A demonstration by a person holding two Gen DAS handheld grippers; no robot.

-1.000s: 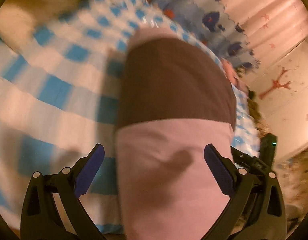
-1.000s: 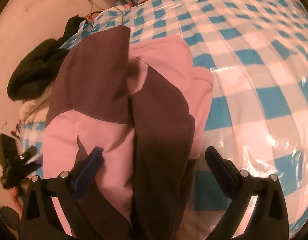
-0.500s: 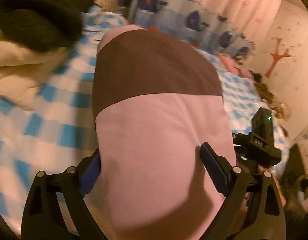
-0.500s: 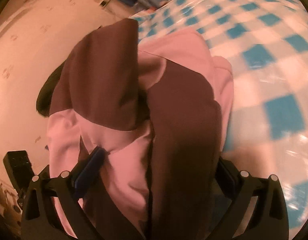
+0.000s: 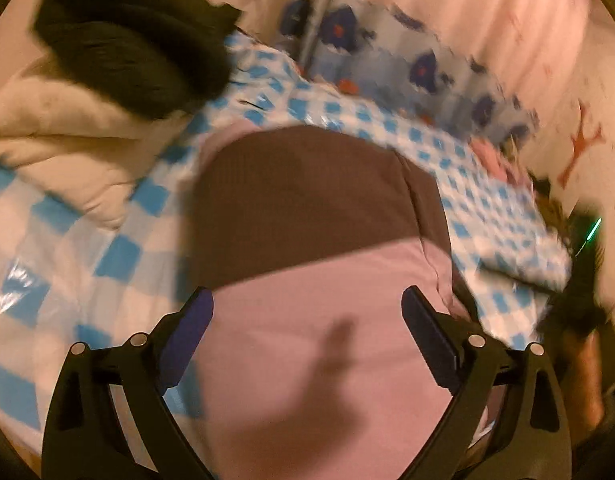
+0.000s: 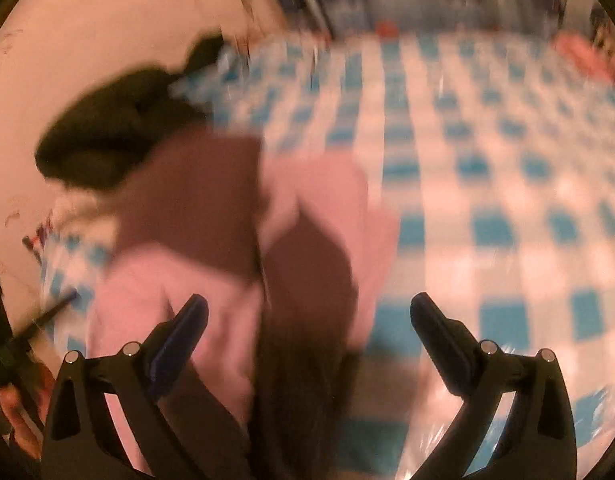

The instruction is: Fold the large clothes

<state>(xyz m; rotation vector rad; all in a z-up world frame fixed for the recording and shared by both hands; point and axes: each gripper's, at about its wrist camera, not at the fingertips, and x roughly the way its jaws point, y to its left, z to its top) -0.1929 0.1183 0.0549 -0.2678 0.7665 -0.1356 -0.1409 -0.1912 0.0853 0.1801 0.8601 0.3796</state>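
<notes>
Left tongs [image 5: 307,312] wide, cream quilt [image 5: 63,140]

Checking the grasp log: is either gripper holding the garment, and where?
Neither. The left gripper and right gripper both stand open over the pink-and-brown garment, gripping nothing.

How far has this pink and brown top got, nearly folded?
Largely folded, it seems: the pink and brown garment lies as a compact bundle on the blue checked sheet, sleeves tucked across its front. Nothing is in hand; the left gripper and right gripper hover open over it. Left, probably: stacking it near the black garment and cream garment.
</notes>
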